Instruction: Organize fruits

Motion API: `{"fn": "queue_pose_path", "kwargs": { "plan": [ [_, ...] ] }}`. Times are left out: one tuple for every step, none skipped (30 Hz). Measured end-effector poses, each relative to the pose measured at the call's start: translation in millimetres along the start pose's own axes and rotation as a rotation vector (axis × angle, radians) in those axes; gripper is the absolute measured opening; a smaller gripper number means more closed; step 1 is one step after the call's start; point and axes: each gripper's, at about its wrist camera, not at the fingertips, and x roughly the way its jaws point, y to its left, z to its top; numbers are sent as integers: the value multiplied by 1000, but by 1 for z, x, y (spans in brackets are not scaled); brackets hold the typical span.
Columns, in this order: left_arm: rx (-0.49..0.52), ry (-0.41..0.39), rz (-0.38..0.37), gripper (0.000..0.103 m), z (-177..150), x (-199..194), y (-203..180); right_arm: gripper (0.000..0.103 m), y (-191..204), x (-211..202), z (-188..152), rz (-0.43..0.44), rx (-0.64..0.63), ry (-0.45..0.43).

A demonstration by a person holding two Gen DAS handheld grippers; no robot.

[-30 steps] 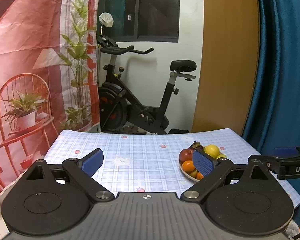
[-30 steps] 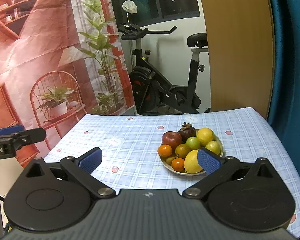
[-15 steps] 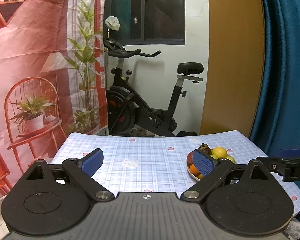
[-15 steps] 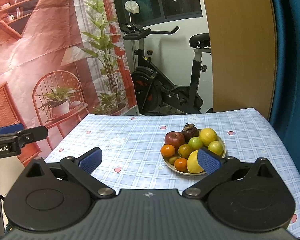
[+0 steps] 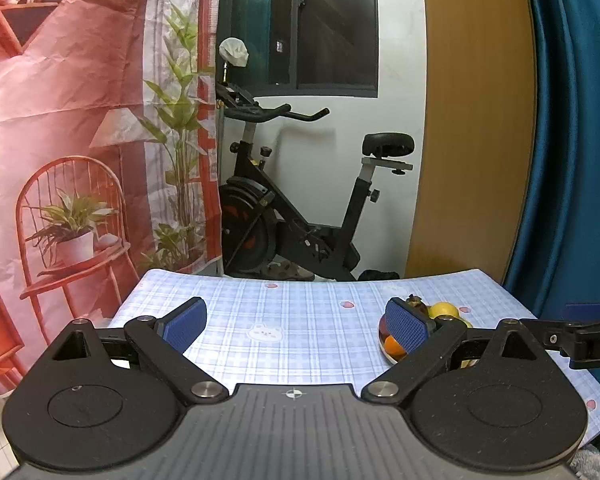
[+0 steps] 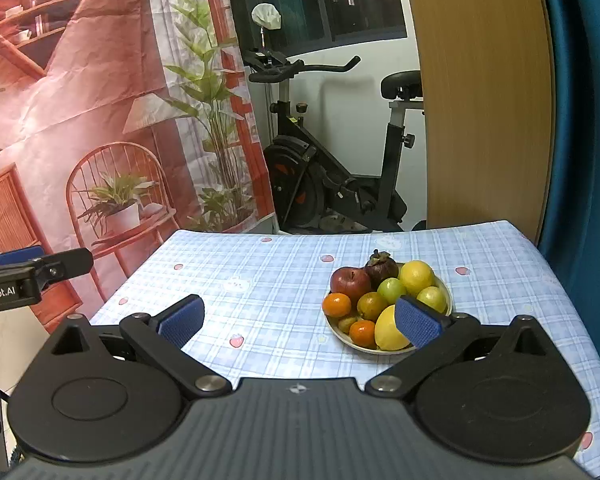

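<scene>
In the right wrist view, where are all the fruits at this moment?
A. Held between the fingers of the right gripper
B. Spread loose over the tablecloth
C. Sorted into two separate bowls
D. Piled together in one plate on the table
D: the red apple, the lemon and the other fruits sit heaped in a single plate on the checked tablecloth, and the right gripper is open and empty.
</scene>
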Motion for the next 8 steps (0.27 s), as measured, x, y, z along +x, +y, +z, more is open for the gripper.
{"fn": "queue_pose_path", "kwargs": {
  "plan": [
    [-1,-1,1,97,0,0,0,103,0,0,0,0,-1,-2],
    [-3,-2,1,97,-1,-1,0,103,0,0,1,0,-2,-3],
    [-4,-3,2,97,-1,-1,0,103,0,-1,0,-1,-3,-5],
    [-4,-4,3,97,-1,-2,0,103,0,-1,0,-1,-3,-5],
    [-5,-4,4,97,-1,-2,0,103,0,-1,0,-1,-3,-5],
    [-7,-4,4,97,0,-2,0,103,0,-1,0,0,-3,-5],
    [-9,-5,4,97,0,-2,0,103,0,-1,0,-1,-3,-5],
    [-10,-5,5,97,0,-2,1,103,0,-1,0,-1,-4,-5]
  ]
}}
